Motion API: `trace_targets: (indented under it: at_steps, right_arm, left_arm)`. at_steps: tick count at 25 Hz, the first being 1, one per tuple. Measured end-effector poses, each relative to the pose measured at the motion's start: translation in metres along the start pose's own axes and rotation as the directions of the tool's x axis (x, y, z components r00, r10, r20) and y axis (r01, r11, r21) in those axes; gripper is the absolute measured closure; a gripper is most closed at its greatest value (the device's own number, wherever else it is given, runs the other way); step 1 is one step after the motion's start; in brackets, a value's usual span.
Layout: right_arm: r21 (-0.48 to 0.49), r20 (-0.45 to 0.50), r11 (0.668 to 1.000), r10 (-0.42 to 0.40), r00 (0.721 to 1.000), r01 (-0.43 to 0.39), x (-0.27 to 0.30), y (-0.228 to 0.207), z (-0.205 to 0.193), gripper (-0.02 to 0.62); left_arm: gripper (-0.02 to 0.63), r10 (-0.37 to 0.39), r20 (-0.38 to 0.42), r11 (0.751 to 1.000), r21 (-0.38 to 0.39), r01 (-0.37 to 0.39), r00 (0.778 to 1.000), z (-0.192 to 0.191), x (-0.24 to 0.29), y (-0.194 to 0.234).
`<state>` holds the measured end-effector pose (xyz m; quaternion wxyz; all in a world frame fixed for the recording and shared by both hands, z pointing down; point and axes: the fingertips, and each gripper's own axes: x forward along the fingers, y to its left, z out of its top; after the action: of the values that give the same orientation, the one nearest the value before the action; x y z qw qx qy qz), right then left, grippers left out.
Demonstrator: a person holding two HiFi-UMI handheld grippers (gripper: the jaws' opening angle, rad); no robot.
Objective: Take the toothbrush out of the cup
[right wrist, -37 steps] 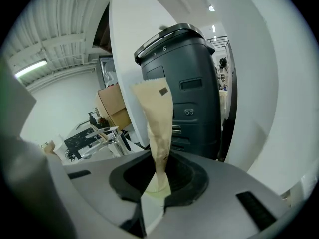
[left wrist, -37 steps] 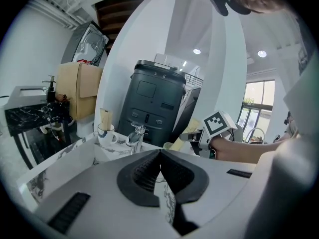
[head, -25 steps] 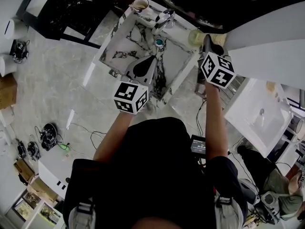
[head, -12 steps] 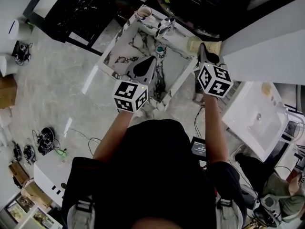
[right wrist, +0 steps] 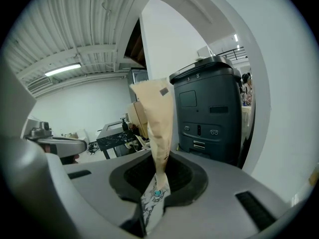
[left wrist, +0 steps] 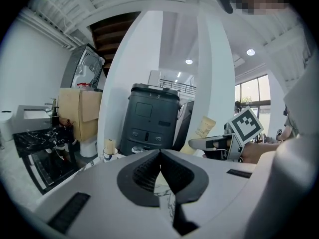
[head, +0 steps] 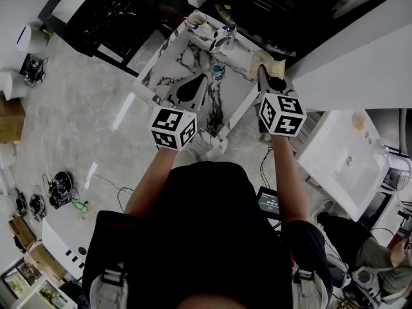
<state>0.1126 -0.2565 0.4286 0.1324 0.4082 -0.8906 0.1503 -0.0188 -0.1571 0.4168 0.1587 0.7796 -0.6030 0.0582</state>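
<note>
A white cup stands on the far left corner of the marble sink; in the left gripper view the cup has a short pale piece upright in it, too small to name. No toothbrush is plain in any view. My left gripper hovers over the basin, shut with nothing between its jaws. My right gripper is at the sink's far right corner, shut on a beige tube. The tube sticks up from between the pads and shows beside that gripper.
A chrome faucet sits on the sink's far rim, with a teal drain below it. A dark grey machine stands beyond. A black marble table is at far left, a white basin at right, cables on the floor.
Both grippers have lifted a little over the sink. The right one, still holding the beige tube, has drifted left towards the faucet side. Neither gripper's jaws have changed.
</note>
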Motion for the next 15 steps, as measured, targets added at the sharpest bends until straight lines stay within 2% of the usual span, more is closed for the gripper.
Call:
trace_targets:
  at_steps: [6, 15]
  right_arm:
    - [0.006, 0.007, 0.999, 0.051, 0.999, -0.051, 0.003, 0.016, 0.001, 0.526]
    - [0.028, 0.023, 0.997, 0.077, 0.997, -0.078, 0.001, 0.029, 0.002, 0.526]
  left_arm:
    - [0.594, 0.014, 0.002, 1.0, 0.016, -0.015, 1.0, 0.005, -0.001, 0.008]
    - [0.594, 0.05, 0.037, 0.998, 0.039, -0.051, 0.998, 0.021, -0.01, 0.032]
